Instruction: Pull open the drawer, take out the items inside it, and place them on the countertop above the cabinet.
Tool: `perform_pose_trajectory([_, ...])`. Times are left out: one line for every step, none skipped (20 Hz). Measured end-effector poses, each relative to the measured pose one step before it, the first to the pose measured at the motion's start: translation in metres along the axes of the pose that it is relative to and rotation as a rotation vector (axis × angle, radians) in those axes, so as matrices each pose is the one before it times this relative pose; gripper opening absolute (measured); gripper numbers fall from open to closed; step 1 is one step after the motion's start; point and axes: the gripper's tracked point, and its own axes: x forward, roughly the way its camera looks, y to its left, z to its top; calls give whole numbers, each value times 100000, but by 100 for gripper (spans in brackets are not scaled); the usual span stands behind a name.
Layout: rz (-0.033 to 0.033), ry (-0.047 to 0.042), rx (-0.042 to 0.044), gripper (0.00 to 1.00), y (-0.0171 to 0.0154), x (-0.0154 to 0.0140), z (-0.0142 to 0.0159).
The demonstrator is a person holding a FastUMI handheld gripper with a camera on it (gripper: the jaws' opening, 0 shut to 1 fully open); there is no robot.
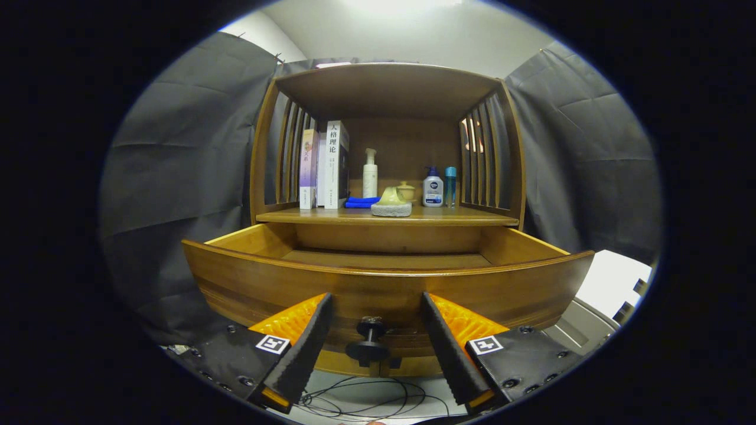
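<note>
Claw (pixel 375 313) of mine hangs with its fingers spread apart either side of the drawer's dark knob (pixel 367 345), touching nothing. Just ahead, the wooden drawer (pixel 384 283) stands pulled out from the cabinet; I cannot see anything on its visible floor. On the bench (pixel 455 218) above sit books (pixel 326 165), a blue cloth (pixel 361 202), a sponge (pixel 391 203) and several bottles (pixel 433 188).
</note>
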Motion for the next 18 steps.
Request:
perform_pose_trajectory([-344, -230, 1107, 94, 22, 108, 105])
perform_pose_trajectory([-316, 150, -309, 94, 19, -11, -28])
perform_pose_trajectory([-724, -44, -886, 94, -99, 164, -54])
perform_pose_trajectory([-973, 227, -1229, 94, -209, 345, 63])
perform_pose_trajectory([-1008, 319, -1632, 94, -174, 207, -110])
perform_pose_trajectory([-417, 579, -1626, 95, -226, 317, -19])
perform_pose_trajectory([321, 210, -889, 95, -37, 332, 40])
perform_pose_trajectory([616, -126, 230, 95, -198, 210, 49])
perform_pose_trajectory([671, -6, 772, 96, -140, 370, 115])
perform_pose_trajectory([353, -338, 399, 96, -127, 318, 173])
perform_pose_trajectory([316, -96, -379, 97, -95, 343, 87])
perform_pose_trajectory([-133, -1273, -134, 97, -13, 175, 354])
perform_pose_trajectory([-49, -502, -156, 97, -4, 483, 312])
perform_pose_trajectory([66, 1313, -126, 97, -32, 364, -30])
perform_pose_trajectory([-157, -322, 137, 97, 55, 352, 240])
perform_pose_trajectory([311, 649, 108, 96, -64, 692, 179])
perform_pose_trajectory([82, -389, 417, 96, 47, 72, -177])
perform_pose_trajectory([89, 520, 150, 96, -30, 474, 43])
